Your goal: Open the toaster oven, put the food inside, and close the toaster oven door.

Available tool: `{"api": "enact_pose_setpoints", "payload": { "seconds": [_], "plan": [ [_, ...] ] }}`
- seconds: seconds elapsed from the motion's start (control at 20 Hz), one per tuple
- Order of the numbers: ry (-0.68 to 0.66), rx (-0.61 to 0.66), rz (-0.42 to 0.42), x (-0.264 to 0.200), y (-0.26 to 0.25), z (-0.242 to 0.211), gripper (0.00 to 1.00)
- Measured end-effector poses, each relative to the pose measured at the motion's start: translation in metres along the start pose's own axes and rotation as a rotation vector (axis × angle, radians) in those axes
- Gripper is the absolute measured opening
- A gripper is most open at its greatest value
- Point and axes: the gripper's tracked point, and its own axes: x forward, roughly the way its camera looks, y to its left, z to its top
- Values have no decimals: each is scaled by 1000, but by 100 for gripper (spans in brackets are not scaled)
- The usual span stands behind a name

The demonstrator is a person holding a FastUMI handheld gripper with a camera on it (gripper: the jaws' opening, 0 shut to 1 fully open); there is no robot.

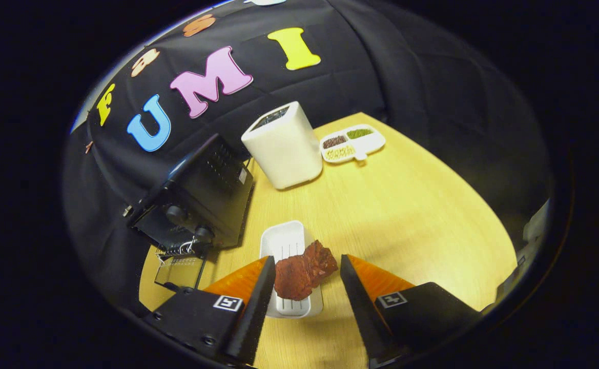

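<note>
A reddish-brown piece of meat (pixel 303 272) lies across a white ribbed tray (pixel 285 241) on the wooden table. My gripper (pixel 306 260) is open, low over the tray, with one finger on each side of the meat. The left finger sits right against the meat's edge and a narrow gap shows at the right finger. The black toaster oven (pixel 202 197) stands beyond and to the left of the fingers. Its glass door (pixel 179 270) hangs down open, and a wire rack (pixel 176 249) shows at the mouth.
A tall white box-shaped appliance (pixel 284 146) stands behind the tray, right of the oven. A white divided dish (pixel 353 142) with grains and beans sits further back right. Bare wooden tabletop (pixel 407 215) stretches to the right of the fingers.
</note>
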Motion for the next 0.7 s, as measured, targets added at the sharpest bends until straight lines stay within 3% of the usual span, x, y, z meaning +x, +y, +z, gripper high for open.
{"api": "enact_pose_setpoints", "payload": {
  "seconds": [0.05, 0.1, 0.3, 0.35, 0.7],
  "plan": [
    [4, 21, 18, 2, 3, 0, 70],
    [12, 31, 19, 6, 1, -2, 67],
    [-1, 109, 77, 3, 6, 10, 21],
    [-10, 95, 65, 2, 3, 13, 13],
    [-99, 110, 74, -30, 33, 50, 13]
  ]
}}
